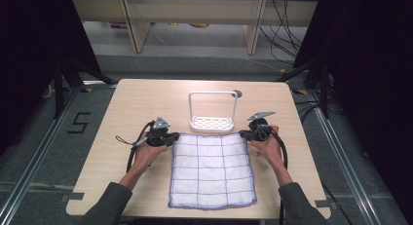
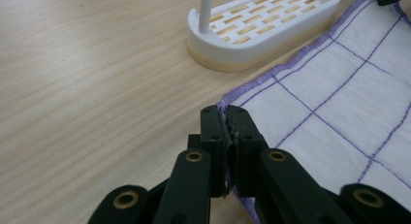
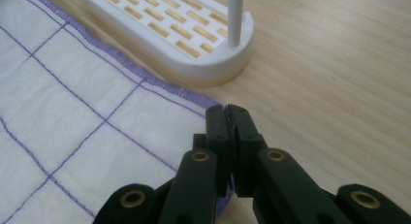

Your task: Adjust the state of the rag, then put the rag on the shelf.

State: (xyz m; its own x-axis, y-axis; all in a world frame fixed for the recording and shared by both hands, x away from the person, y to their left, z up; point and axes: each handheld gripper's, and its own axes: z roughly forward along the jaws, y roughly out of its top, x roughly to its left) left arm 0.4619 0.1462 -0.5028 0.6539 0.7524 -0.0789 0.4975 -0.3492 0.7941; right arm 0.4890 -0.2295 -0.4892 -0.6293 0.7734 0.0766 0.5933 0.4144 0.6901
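**Item count, tabletop**

I count one table (image 1: pixel 146 101), light wood. On it I count one cloth (image 1: pixel 212 170), white with a purple grid and purple hem, lying flat. I count one rack (image 1: pixel 213 121), white, with a slotted base and one hoop handle.

I count two grippers: the left gripper (image 1: pixel 170 139) and the right gripper (image 1: pixel 243 134), each with two black jaws, pressed together. I count two hands, the left hand (image 1: pixel 146 154) and the right hand (image 1: pixel 268 147), one per gripper.

Floor marking: one figure, a "5" (image 1: pixel 79 122).
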